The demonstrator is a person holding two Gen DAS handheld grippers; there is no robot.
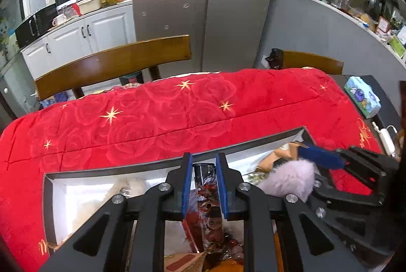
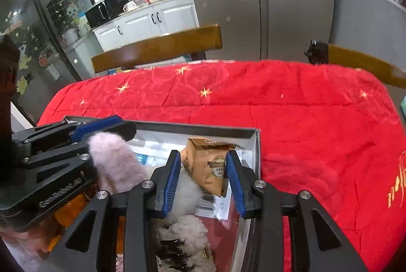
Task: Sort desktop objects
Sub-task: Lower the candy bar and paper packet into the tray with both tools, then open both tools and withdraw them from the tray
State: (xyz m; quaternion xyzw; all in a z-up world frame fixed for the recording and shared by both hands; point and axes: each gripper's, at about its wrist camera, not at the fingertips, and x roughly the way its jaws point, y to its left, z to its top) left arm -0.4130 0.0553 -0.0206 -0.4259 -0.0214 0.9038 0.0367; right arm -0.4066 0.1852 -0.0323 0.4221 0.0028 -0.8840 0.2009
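Observation:
A grey-rimmed open box [image 1: 114, 168] [image 2: 203, 131] sits on the red quilt [image 1: 152, 120] and holds several items. My left gripper [image 1: 204, 185] hangs over it, shut on a tall printed tube [image 1: 205, 193] that stands upright between the blue pads. From the right wrist view, my left gripper [image 2: 101, 128] shows at the left beside a pink fluffy thing [image 2: 114, 163] [image 1: 289, 180]. My right gripper [image 2: 203, 180] is over the box's far right corner. A brown paper pouch [image 2: 205, 165] [image 1: 276, 152] stands between its parted pads, with white fluff [image 2: 187, 193] below.
A blue tissue pack [image 1: 362, 99] and a white charger [image 1: 385, 137] lie on the dark table edge at the right. Two wooden chair backs [image 1: 114, 61] [image 1: 312, 61] stand behind the table. More soft toys and packets [image 2: 187, 234] fill the near part of the box.

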